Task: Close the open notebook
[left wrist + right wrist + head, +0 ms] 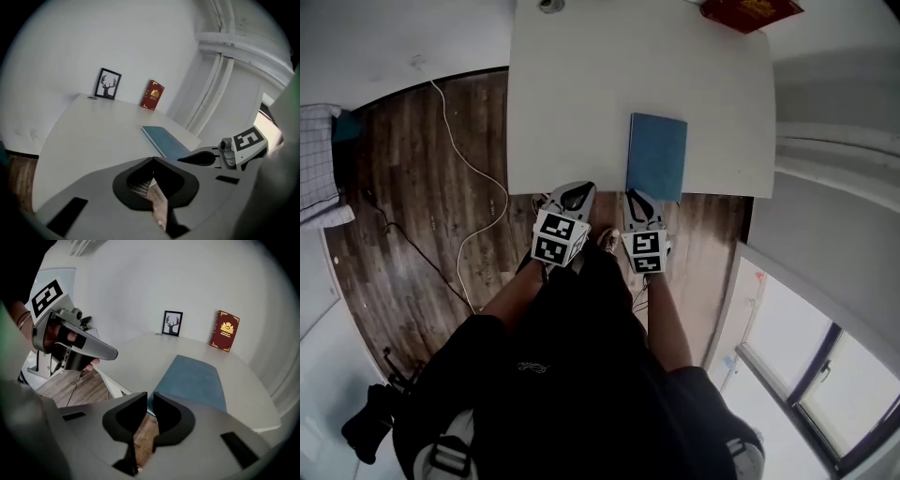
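Observation:
A blue notebook (657, 155) lies closed and flat at the front edge of the white table (581, 94). It also shows in the left gripper view (166, 142) and the right gripper view (197, 378). My left gripper (578, 192) hovers just off the table's front edge, left of the notebook, with its jaws together and nothing in them (152, 159). My right gripper (637, 199) sits right in front of the notebook's near edge. Its jaws (149, 397) stand almost together with only a thin slit, holding nothing.
A red book (750, 11) stands at the table's far right by the wall. A small framed deer picture (108, 84) stands at the far edge. A white cable (473, 178) runs over the wooden floor on the left. A window is on the right.

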`<action>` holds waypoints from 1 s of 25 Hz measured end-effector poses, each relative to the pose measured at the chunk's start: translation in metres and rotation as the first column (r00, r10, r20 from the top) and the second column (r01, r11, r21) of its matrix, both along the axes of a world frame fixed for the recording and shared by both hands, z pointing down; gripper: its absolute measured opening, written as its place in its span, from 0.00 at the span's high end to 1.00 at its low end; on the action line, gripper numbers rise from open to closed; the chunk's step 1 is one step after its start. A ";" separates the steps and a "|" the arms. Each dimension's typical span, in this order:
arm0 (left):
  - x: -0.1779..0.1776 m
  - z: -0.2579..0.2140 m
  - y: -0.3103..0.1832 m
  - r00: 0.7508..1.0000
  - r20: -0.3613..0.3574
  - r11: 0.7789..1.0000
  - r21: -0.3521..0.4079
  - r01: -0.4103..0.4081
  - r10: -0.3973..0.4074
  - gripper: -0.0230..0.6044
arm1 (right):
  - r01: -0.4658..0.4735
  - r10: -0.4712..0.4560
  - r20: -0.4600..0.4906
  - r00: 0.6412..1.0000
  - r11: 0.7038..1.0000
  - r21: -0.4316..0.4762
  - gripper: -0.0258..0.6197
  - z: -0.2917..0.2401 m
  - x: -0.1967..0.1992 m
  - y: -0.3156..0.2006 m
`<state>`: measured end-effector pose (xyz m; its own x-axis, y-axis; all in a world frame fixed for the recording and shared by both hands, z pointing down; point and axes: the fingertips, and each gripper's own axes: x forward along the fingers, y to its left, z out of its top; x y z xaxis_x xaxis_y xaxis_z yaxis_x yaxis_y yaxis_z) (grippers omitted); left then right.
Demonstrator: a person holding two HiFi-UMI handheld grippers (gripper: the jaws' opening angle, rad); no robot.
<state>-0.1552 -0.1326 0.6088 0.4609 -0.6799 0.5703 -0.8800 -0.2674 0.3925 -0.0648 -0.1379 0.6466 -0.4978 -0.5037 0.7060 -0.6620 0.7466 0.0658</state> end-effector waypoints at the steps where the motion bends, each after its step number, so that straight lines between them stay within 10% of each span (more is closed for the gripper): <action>1: 0.006 -0.001 -0.003 1.000 0.003 1.000 0.006 -0.019 0.019 0.96 | -0.001 0.001 0.004 1.000 1.000 -0.014 0.89 0.000 0.001 0.002; 4: 0.015 -0.010 -0.010 1.000 0.013 0.999 0.033 -0.024 0.024 0.96 | -0.033 0.035 0.079 0.996 0.999 -0.021 0.69 -0.013 -0.001 0.002; 14: 0.058 -0.067 0.013 0.998 0.055 0.986 0.167 0.009 -0.018 0.96 | -0.105 0.051 0.254 0.966 0.974 0.203 0.78 -0.110 0.043 0.021; 25: 0.164 -0.159 0.065 0.999 0.036 0.925 0.379 -0.027 0.014 0.96 | -0.335 0.142 0.500 0.854 0.886 0.320 0.91 -0.221 0.137 0.067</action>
<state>0.0084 -0.0678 0.4497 0.4627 -0.8391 0.2861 -0.8833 -0.4087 0.2299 0.0720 -0.0712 0.4260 -0.5372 -0.8285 0.1582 -0.8418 0.5384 -0.0388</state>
